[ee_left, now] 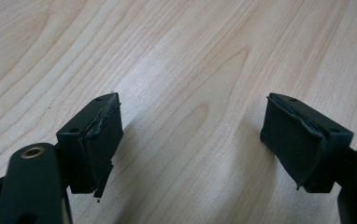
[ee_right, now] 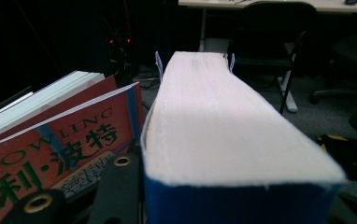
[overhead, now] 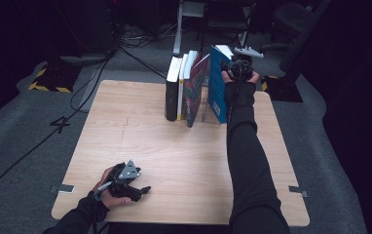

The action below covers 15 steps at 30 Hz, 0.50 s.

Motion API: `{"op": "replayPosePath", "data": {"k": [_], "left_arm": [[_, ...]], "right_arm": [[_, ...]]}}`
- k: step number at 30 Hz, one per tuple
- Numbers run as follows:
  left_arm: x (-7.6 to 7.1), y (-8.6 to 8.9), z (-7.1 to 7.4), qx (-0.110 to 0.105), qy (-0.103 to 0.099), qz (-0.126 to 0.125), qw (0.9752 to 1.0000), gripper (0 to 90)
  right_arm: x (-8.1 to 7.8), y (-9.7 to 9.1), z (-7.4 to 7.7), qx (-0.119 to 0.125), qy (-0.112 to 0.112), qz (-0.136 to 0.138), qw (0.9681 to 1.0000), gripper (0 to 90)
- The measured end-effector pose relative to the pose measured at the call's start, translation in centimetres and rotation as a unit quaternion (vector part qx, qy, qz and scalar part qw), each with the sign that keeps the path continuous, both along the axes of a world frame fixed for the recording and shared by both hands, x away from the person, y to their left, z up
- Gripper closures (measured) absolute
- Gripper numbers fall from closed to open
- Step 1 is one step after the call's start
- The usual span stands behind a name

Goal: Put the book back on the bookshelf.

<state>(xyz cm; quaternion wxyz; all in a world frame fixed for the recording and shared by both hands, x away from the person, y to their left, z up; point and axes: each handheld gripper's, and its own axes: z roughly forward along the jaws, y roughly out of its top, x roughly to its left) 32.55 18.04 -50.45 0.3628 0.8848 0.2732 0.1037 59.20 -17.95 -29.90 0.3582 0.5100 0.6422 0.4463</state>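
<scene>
High view, blue book: the blue book (overhead: 218, 83) stands at the far edge of the table (overhead: 125, 146), rightmost of the row, tilted with its top leaning left toward its neighbours; the right gripper (overhead: 238, 62) sits at its top, outstretched sleeve reaching across the wood
High view, neighbours: just left of it the red book (overhead: 195, 87), then a white book (overhead: 182, 83) and a black book (overhead: 173, 87), all on end; the red one leans, a gap showing between it and the blue one low down
High view, left side: the left gripper (overhead: 142, 191) rests near the table's front left, well apart from the books, hand wrapped round it
Left gripper view: jaws spread wide over bare wood grain (ee_left: 190, 60); pads (ee_left: 104, 140) touching nothing, released
Right gripper view, grasp: the blue book's page block (ee_right: 214, 121) runs straight out from between the jaws, blue cover (ee_right: 237, 205) at the bottom edge; the right gripper is clamped on it
Right gripper view, in the way: the red book (ee_right: 64, 154) crowds in just left, cover with green lettering close beside the left jaw; a chair (ee_right: 270, 28) and desk legs stand in the dark beyond
</scene>
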Motion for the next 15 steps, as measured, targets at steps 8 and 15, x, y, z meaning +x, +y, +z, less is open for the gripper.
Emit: {"op": "replayPosePath", "data": {"k": [8, 15], "left_arm": [[-0.2, -0.1, 0.0, 0.0, -0.001, -0.005, 1.0, 21.1], [-0.2, -0.1, 0.0, -0.001, 0.0, -0.006, 1.0, 21.1]], "right_arm": [[-0.7, -0.4, -2.3, 0.022, -0.038, -0.007, 0.999, 60.8], [-1.2, -0.5, -3.7, 0.025, -0.049, 0.007, 0.9984, 60.6]]}}
